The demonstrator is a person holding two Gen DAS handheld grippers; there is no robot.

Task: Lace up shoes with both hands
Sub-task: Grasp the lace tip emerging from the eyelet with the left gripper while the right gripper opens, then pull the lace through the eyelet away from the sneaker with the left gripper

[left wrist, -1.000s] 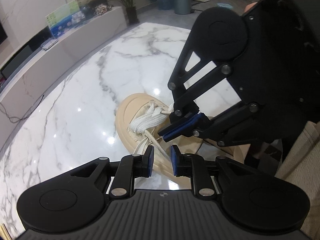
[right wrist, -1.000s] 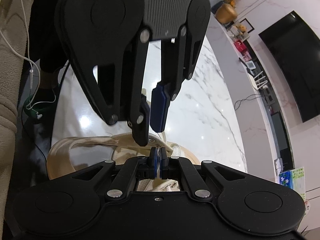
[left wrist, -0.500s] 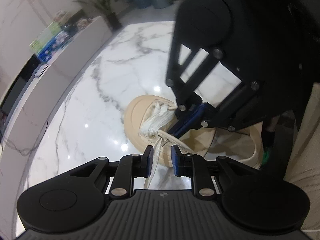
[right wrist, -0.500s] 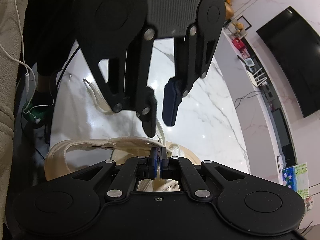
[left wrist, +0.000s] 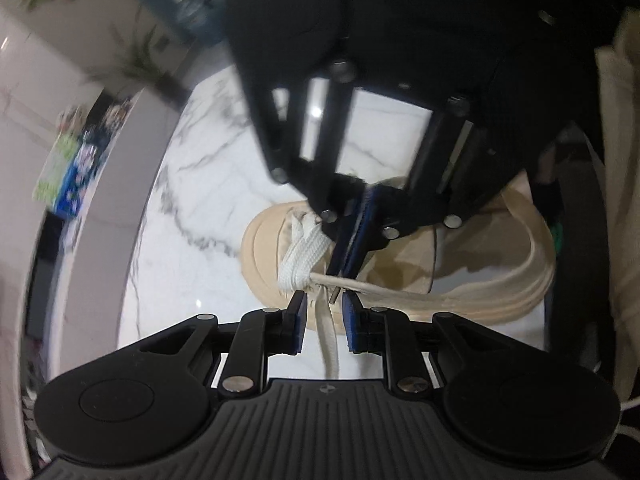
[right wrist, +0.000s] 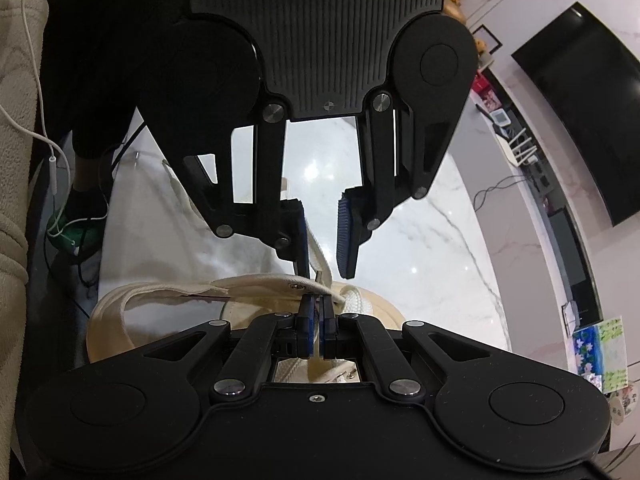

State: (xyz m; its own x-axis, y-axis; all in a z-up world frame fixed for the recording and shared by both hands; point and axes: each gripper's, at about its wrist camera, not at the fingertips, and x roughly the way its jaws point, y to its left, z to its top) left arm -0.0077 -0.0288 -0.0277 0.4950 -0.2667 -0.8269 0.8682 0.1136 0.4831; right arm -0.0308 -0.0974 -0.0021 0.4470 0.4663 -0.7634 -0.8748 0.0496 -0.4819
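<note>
A cream shoe (left wrist: pixel 400 272) lies on the marble table (left wrist: pixel 208 184). Its loose white lace (left wrist: pixel 329 340) runs lengthwise up through the gap of the left gripper (left wrist: pixel 325 312), whose narrowly parted fingers straddle it without pinching. The right gripper (right wrist: pixel 316 320), clamped shut, pinches the lace right beside the top eyelet (right wrist: pixel 295 286).

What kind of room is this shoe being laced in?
Most likely a home living room. A large dark screen hangs on a marbled wall above a long low cabinet, and the beige shoe sits on a glossy white marble surface.
</note>
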